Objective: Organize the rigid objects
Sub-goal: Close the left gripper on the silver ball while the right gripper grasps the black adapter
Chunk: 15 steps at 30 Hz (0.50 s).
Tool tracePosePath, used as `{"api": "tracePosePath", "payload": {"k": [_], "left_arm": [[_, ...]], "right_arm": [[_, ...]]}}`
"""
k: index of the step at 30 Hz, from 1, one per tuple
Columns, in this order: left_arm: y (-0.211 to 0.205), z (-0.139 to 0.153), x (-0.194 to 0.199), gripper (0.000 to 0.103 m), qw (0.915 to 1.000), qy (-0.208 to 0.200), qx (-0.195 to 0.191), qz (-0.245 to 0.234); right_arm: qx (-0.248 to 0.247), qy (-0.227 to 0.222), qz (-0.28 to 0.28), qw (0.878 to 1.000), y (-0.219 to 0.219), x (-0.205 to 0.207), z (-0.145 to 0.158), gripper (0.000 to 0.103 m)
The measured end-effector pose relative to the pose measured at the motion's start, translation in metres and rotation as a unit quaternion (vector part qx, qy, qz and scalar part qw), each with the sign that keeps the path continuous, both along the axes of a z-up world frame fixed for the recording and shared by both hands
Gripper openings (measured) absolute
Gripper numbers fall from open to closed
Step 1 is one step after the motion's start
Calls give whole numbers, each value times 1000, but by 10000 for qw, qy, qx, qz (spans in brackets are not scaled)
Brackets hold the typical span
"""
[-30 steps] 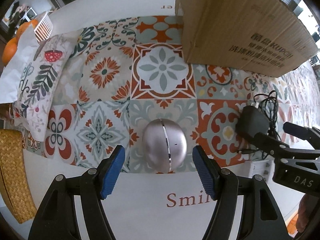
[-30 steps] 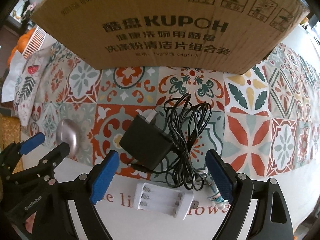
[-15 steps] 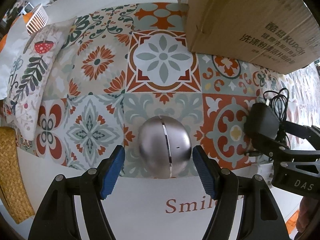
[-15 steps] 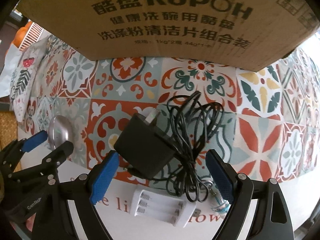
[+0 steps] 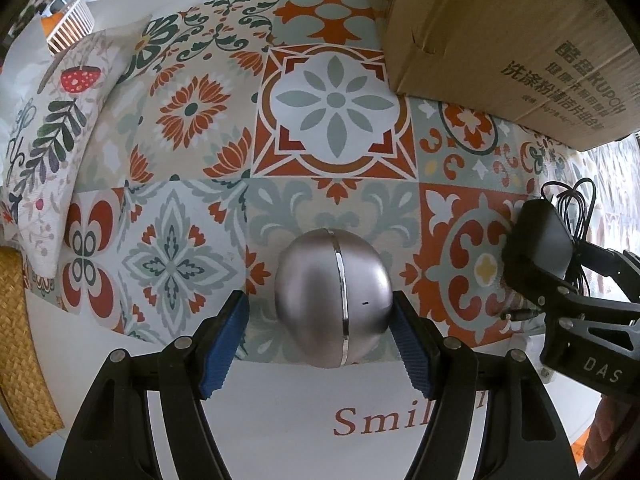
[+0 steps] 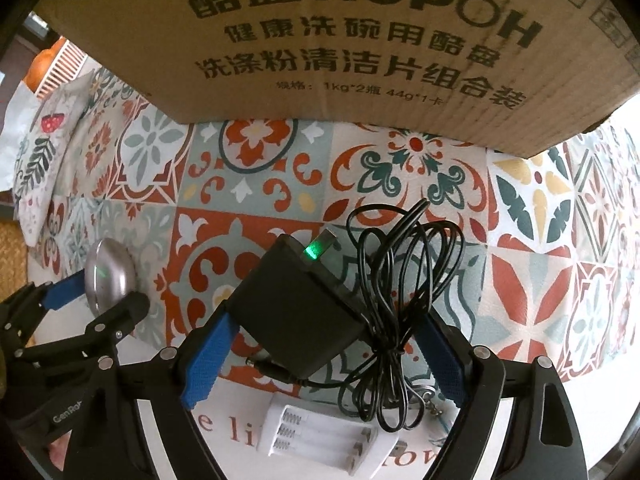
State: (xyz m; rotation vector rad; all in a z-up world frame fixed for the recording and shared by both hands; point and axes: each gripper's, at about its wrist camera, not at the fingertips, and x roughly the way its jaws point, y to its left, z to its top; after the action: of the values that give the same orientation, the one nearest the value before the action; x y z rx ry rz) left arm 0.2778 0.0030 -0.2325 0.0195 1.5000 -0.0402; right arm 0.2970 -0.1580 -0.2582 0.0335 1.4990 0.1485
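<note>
Over the patterned tablecloth, my left gripper stands half open around the silver egg-shaped gadget, right pad touching it. My right gripper is closing around the black power adapter and its cable, left pad touching.
</note>
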Motion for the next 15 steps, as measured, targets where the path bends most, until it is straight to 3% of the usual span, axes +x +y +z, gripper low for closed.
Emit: {"api": "tracePosePath", "payload": {"k": [2,4,5,8,15], "left_arm": [[0,0,0,68,10000,-24,26,-21],[-2,5,-3,61,9999,-106,0,-52],[-2,6,-3,53,9999,-153,2,-62],[-6,8,-2,53,9997,-212,7,-149],[-11,8,-3,53,9995,-244,-122,-183]], "right_arm": [[-60,-52,-21,10000,-3,-3,2,78],[-98,-99,-54,9999,-4,-3,2,73],[-114,-112,-63,9999,-6,-4,3,69],[-145,-150,-152,9997,-11,-4,4,59],[-111,-332,-198,9992,-13,-7,8,50]]}}
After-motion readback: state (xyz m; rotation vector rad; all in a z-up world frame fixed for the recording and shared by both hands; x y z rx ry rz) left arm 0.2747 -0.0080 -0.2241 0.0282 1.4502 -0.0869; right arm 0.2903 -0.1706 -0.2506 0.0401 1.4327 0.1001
